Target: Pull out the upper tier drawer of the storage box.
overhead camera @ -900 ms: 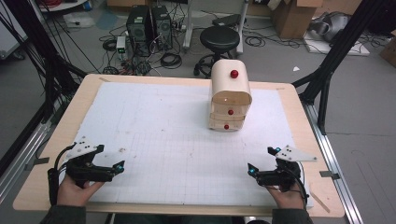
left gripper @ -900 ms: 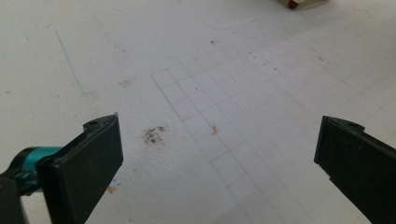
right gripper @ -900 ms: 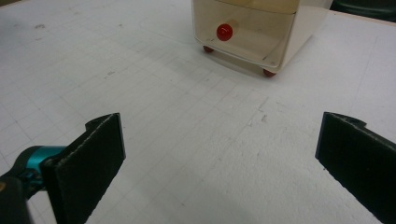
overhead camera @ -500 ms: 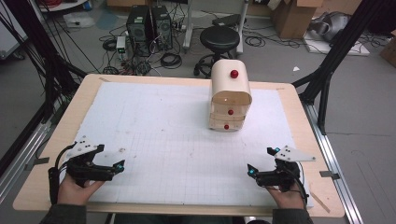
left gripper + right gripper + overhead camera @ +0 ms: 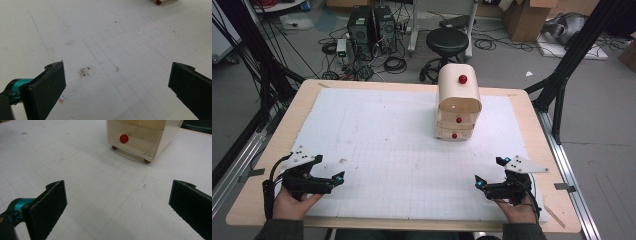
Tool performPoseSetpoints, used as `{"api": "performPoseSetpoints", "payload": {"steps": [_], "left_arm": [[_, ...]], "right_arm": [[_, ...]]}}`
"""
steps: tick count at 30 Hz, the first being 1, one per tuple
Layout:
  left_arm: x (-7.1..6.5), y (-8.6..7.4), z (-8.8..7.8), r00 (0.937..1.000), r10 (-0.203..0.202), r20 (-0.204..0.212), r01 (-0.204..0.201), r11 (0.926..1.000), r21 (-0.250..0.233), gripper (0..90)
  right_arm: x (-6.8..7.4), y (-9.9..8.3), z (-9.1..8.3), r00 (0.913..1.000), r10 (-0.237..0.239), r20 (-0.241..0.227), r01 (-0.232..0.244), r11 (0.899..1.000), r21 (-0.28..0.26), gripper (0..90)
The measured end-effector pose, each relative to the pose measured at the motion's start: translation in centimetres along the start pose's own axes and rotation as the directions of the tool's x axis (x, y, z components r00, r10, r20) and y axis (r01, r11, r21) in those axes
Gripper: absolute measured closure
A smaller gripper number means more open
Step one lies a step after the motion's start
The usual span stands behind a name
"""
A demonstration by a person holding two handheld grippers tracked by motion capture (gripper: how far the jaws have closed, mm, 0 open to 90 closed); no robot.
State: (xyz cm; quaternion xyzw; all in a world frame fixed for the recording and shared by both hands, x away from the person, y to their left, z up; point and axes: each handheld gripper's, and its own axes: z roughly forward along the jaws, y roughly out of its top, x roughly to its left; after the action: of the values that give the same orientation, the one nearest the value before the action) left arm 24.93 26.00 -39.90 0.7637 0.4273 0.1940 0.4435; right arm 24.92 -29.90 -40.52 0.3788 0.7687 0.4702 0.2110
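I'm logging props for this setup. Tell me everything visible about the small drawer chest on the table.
The small drawer chest looks like pale wood or plastic, with a rounded top and stacked drawers, each with a red round knob. Another red knob sits on top. It stands upright on small red feet on the white gridded mat, toward the far right. The drawers look closed, and nothing else touches it.

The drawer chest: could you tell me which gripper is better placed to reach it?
Probably the right gripper: the chest stands on its side of the table, straight ahead of its open jaws.

Black stool [image 5: 447, 41] on grey cable-strewn floor [image 5: 602, 100]
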Motion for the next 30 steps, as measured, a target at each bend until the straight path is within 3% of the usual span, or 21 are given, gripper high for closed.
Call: {"api": "performPoseSetpoints", "payload": {"steps": [14, 19, 26, 30], "left_arm": [[0.0, -0.2, 0.0, 1.0, -0.009, 0.0, 0.009, 1.0, 0.002, 1.7], [-0.1, -0.1, 0.1, 0.9999, -0.01, 0.006, 0.01, 0.9999, 0.0, 1.7], [0.0, -0.1, 0.0, 0.9999, -0.013, 0.007, 0.013, 0.9999, -0.002, 1.7], [0.0, -0.1, 0.0, 0.9999, -0.012, 0.004, 0.012, 0.9999, -0.003, 1.7]], "right_arm": [[0.9, 0.9, 0.7, 0.9999, -0.001, 0.013, 0.002, 1.0, -0.021, 0.4], [1.7, 1.8, 1.4, 0.999, -0.034, 0.027, 0.034, 0.999, -0.006, 0.9], [2.4, 2.7, 2.5, 0.9976, -0.029, 0.063, 0.028, 1.0, 0.003, 0.9], [2.6, 3.1, 2.9, 0.9973, 0.001, 0.073, -0.001, 1.0, 0.005, 0.9]]}}
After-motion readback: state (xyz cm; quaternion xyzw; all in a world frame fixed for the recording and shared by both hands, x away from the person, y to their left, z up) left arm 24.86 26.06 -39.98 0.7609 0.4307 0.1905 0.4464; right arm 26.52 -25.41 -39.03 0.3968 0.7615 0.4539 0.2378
